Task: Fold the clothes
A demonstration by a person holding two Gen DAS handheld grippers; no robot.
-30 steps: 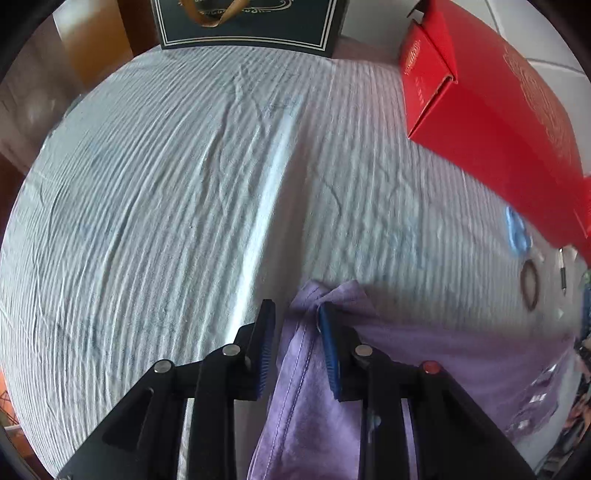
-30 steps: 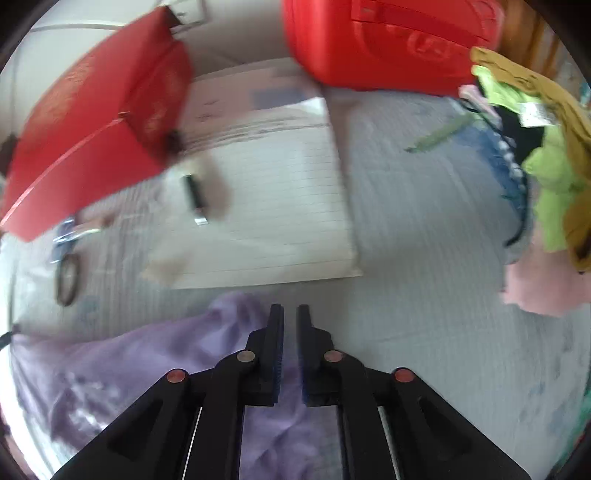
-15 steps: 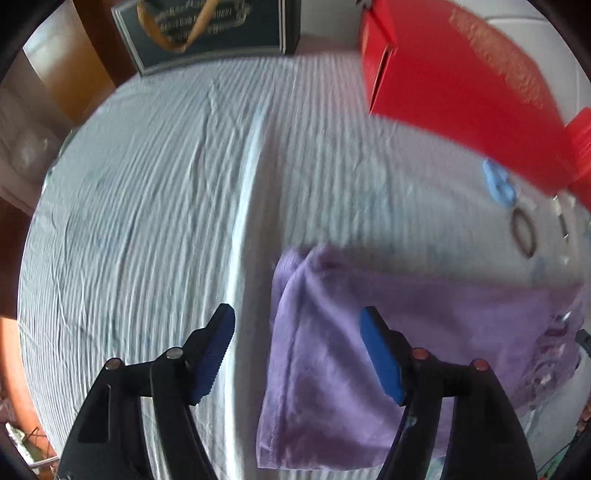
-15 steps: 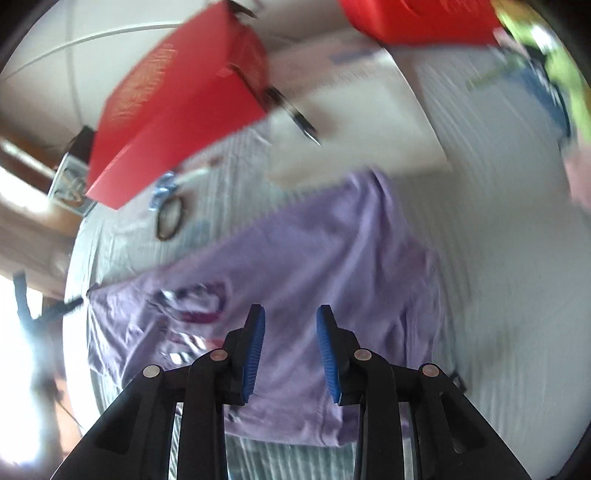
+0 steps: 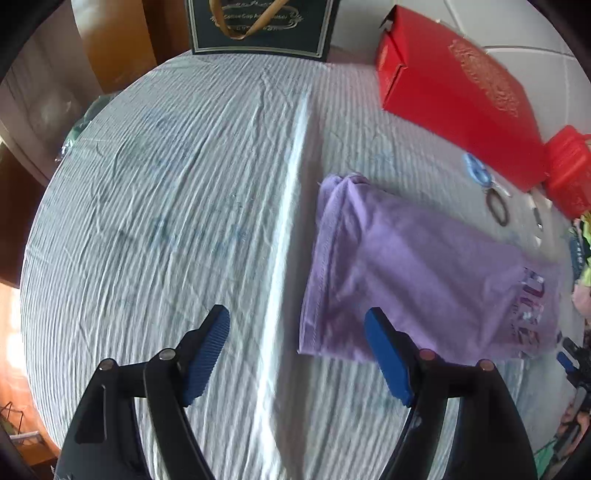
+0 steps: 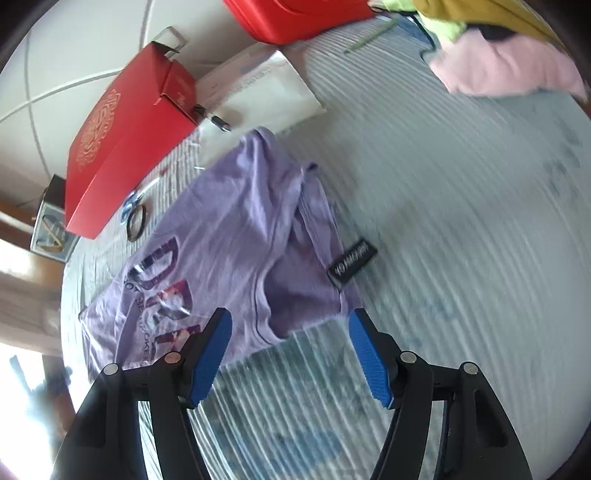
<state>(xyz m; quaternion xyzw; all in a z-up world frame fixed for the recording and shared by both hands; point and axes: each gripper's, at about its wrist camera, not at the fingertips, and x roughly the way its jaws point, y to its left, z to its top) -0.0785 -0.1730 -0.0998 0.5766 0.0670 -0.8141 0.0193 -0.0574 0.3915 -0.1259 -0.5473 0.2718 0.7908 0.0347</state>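
Since a second ago, both tongs have released and pulled back. Left gripper [image 5: 297, 332]: jaws wide apart, empty, above the striped sheet [image 5: 166, 221]. Right gripper [image 6: 290, 334]: jaws wide apart, empty. Purple T-shirt [image 5: 417, 273]: folded lengthwise, flat on sheet, ahead of both grippers, beside red box [image 5: 454, 96].

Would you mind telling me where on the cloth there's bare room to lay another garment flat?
The striped cloth is bare left of the folded purple T-shirt, up to the dark gift bag. It is also bare right of the shirt, below the pink garment. It is crowded beside the red box, with scissors and a hair tie.
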